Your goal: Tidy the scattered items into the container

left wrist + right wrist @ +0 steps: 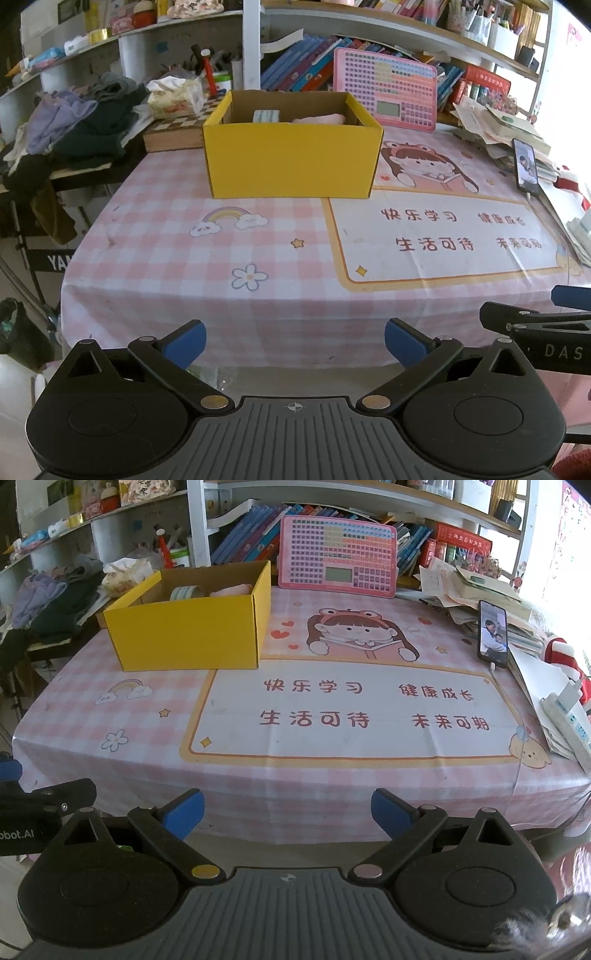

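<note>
left gripper (295, 341) and right gripper (288, 812): jaws spread wide, holding nothing, level with the near table edge. beyond them, the pink checked tablecloth (258, 786). far left, the yellow box (192, 627), containing a tape roll (186, 590) and a pink item (232, 590).

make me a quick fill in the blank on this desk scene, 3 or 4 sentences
1. The cardboard box on the table is ____ on the outside.
2. Both the left gripper and the right gripper are ____, holding nothing.
3. The roll of tape lies ____ the box.
4. The phone stands propped with its screen ____.

Missing words: yellow; open; inside; on
</note>
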### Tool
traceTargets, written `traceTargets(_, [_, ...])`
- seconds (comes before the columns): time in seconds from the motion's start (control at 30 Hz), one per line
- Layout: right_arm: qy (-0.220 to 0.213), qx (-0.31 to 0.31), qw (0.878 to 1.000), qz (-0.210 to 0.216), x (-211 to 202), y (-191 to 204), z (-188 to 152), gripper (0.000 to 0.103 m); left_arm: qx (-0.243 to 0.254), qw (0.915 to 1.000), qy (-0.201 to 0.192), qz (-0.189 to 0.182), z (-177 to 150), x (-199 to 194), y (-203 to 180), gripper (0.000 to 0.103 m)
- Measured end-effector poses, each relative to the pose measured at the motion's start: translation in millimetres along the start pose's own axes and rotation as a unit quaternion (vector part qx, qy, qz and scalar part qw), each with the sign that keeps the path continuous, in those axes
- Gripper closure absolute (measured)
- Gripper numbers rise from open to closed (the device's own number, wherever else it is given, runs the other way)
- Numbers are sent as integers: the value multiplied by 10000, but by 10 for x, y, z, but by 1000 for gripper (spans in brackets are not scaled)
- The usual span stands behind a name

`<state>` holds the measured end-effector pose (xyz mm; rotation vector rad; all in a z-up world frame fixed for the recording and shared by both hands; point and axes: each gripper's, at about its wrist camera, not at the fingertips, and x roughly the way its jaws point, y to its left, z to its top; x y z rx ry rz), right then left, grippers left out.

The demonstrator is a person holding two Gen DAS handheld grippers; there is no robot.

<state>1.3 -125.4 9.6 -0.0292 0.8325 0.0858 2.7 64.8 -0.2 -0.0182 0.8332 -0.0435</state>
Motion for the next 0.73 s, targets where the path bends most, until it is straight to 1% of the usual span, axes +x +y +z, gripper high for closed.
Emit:
traceTargets(0.3, [16,12,10000,12,-3,-9,-9,5,30,10000,43,-16,-5,-5,-18,0])
traceTargets(0.53, [52,15,10000,50,-3,-11,-27,5,-89,9997,-57,-235,-38,-50,0,0])
traceTargets(0.73, [47,74,9999,67,-9,-54,-46,5,-64,9995,-83,-296,-18,-48,-19,0])
